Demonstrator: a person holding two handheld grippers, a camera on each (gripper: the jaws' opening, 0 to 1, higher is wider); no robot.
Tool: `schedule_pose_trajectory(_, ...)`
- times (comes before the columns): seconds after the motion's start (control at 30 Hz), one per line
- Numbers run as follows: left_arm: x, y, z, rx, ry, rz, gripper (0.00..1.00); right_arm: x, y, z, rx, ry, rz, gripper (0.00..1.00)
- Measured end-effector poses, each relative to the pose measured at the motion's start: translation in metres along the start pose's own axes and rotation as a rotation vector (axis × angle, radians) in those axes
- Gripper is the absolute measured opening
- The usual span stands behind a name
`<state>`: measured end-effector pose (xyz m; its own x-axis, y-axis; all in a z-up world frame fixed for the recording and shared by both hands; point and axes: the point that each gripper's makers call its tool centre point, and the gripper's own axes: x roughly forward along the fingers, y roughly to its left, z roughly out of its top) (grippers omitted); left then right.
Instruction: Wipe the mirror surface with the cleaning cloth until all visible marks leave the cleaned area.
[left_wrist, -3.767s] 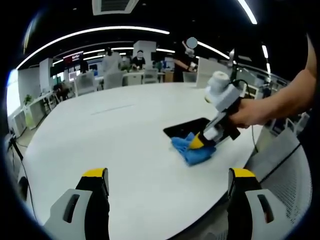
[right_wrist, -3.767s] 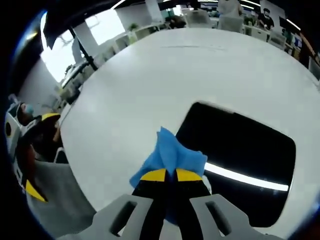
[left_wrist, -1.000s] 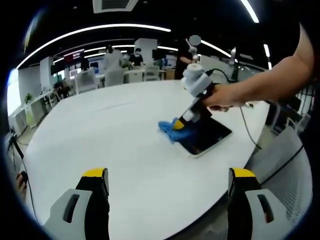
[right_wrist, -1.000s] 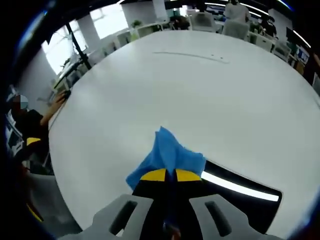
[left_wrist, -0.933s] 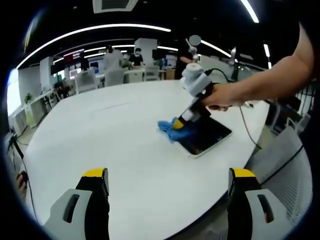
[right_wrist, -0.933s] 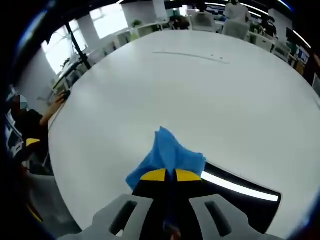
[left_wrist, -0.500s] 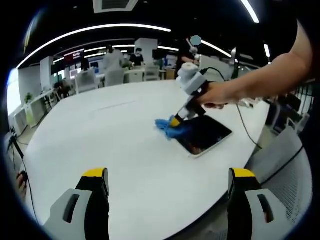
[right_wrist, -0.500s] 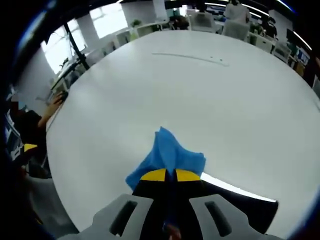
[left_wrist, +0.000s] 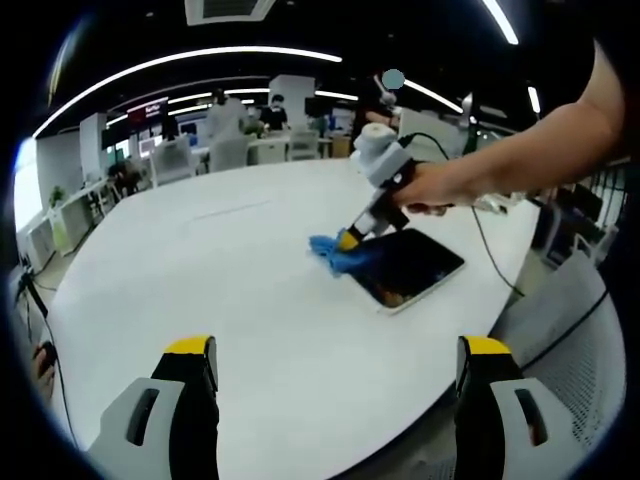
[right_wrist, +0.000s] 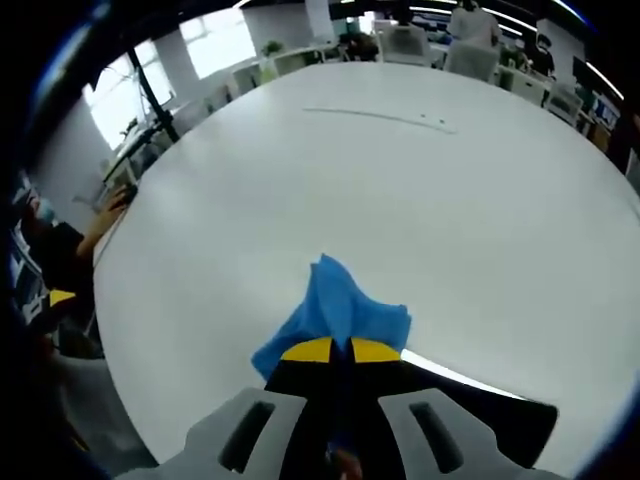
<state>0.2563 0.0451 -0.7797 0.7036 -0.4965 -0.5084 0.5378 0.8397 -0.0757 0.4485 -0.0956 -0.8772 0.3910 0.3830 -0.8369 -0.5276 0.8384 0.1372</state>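
The cleaning cloth (left_wrist: 332, 252), pinched in the right gripper (right_wrist: 332, 351), is pressed at the mirror (left_wrist: 408, 268) far edge; the left gripper (left_wrist: 335, 350) is held wide, well apart.

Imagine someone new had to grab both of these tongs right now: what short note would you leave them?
Right tongs: shut on the blue cleaning cloth, pressing it at the far edge of the mirror.
Left tongs: open, holding nothing, hovering over the near side of the white table.
The mirror lies flat near the table's edge on the right.
Done: wiping is under way.
Left: whether marks remain is too small to tell; a faint reddish spot shows near its close edge, so check before stopping.
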Motion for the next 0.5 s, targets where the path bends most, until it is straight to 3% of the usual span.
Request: schedule_pose_trajectory(0.5, 0.000, 0.001, -0.001, 0.000, 0.003, 0.003, 1.00, -0.014, 0.003, -0.006, -0.020, -0.007, 0.006, 0.00)
